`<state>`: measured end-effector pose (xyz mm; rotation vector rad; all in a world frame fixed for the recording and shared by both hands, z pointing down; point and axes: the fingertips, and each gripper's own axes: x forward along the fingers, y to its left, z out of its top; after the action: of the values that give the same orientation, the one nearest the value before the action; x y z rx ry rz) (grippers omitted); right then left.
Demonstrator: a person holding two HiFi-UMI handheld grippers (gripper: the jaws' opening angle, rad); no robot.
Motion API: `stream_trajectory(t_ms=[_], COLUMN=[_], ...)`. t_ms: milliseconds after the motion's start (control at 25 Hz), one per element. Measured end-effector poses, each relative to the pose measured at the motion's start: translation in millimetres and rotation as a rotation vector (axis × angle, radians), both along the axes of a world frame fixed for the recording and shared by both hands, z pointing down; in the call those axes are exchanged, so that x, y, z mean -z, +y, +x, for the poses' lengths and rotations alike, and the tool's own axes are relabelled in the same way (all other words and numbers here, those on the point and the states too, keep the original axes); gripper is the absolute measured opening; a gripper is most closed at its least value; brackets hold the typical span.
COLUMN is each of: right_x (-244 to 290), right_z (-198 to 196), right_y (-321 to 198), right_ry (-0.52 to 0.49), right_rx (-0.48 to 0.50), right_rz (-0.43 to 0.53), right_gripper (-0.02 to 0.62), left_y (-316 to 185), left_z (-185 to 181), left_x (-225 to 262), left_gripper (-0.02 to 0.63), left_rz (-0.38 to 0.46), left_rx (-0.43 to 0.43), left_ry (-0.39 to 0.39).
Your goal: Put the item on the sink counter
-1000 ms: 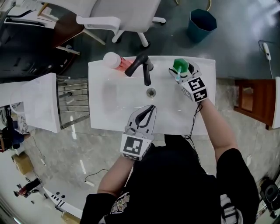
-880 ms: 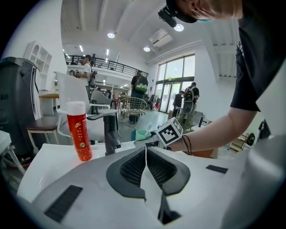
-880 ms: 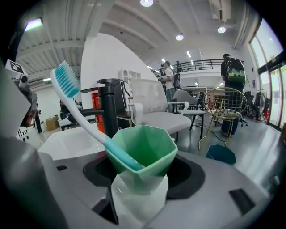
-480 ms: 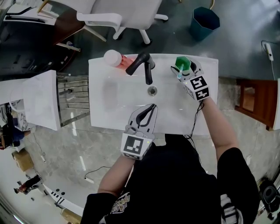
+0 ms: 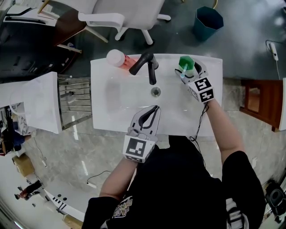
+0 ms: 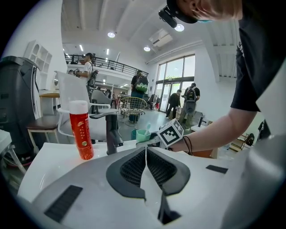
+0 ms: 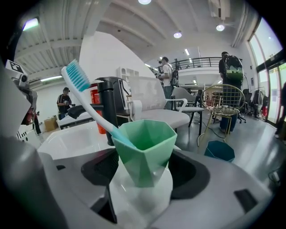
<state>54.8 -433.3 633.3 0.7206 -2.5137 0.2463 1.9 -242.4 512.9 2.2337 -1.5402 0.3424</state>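
Right gripper (image 7: 146, 172) jaws, just spread wider, stand clear around the green cup (image 7: 144, 145); left gripper (image 6: 146, 150) pressed together

Beyond the white counter (image 5: 100, 120) the floor (image 5: 241, 44) is smooth and grey. A white office chair (image 5: 127, 11) stands on it, with a teal bin (image 5: 207, 22) near it. A dark desk (image 5: 27, 40) sits off to the left and a brown wooden cabinet (image 5: 257, 103) to the right. Tall windows (image 6: 178, 74) bring in daylight at the far end of the hall. Round ceiling lamps (image 6: 111, 34) glow overhead, and a railed mezzanine (image 6: 111, 67) runs along the white wall. A gold wire chair (image 7: 222, 105) stands out on the open floor.
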Motion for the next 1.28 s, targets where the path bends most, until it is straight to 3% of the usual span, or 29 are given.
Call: stream_trajectory(t_ms=[600, 800, 1280], right_x=[8.4, 23.7, 105.5], right_z=[24.5, 36.9, 19.4], right_y=[26.5, 39.9, 106.6], right_ry=[0.049, 0.018, -0.079], right_rx=[-0.127, -0.217, -0.311], right_rz=[0.009, -0.001, 0.117], right_gripper=[0.383, 0.383, 0.381], left_y=[30.0, 46.4, 87.3], left_z=[-8.5, -15.6, -46.0], left_x=[15.0, 23.8, 42.9], left_gripper=[0.021, 0.021, 0.021], left_rz=[0.048, 0.061, 0.136], left_rx=[-0.088, -0.123, -0.207], left_ry=[0.005, 0.002, 0.017])
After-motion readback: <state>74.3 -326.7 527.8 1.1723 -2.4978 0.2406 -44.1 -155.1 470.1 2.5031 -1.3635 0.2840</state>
